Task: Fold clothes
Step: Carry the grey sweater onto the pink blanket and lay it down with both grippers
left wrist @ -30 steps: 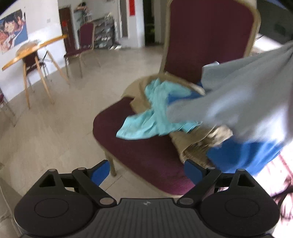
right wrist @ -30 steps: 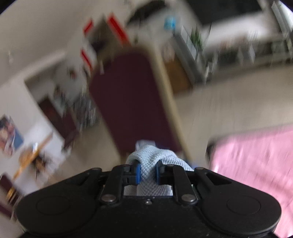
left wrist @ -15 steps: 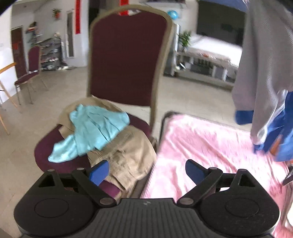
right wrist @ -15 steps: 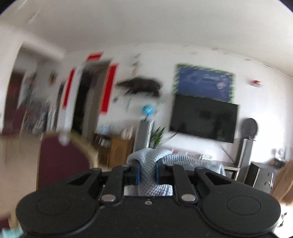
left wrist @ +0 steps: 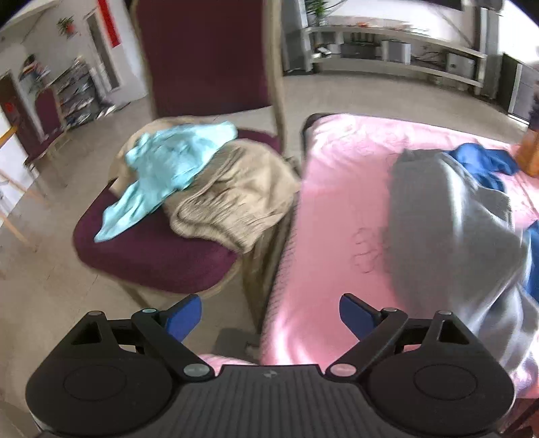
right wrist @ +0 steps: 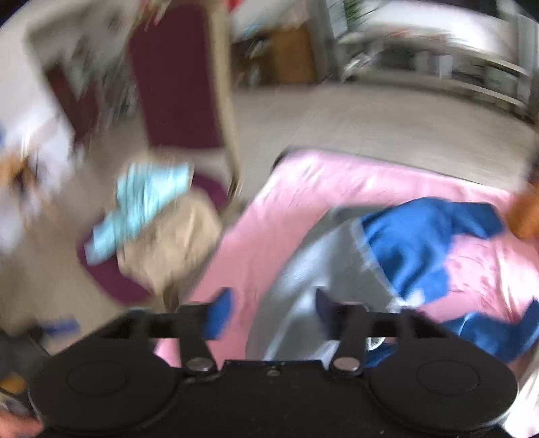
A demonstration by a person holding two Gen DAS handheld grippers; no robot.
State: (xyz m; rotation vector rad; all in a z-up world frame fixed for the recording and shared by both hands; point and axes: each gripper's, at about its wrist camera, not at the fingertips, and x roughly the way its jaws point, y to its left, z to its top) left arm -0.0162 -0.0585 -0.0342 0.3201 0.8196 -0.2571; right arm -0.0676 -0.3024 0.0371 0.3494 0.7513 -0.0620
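Pink bedding (left wrist: 340, 209) gives you a broad flat surface, which is likely why the grey-and-blue garment (left wrist: 451, 222) lies heaped on it, ready to spread. Your left gripper (left wrist: 269, 311) hangs wide and empty at the bed's edge. Your right gripper (right wrist: 273, 313) looks parted over the grey cloth, though blur makes that uncertain. More clothes (left wrist: 202, 182) wait on the maroon chair (left wrist: 209, 54).

No legible text

Red strips of paper hanging beside the doorway (left wrist: 108, 21) are too blurred to read.
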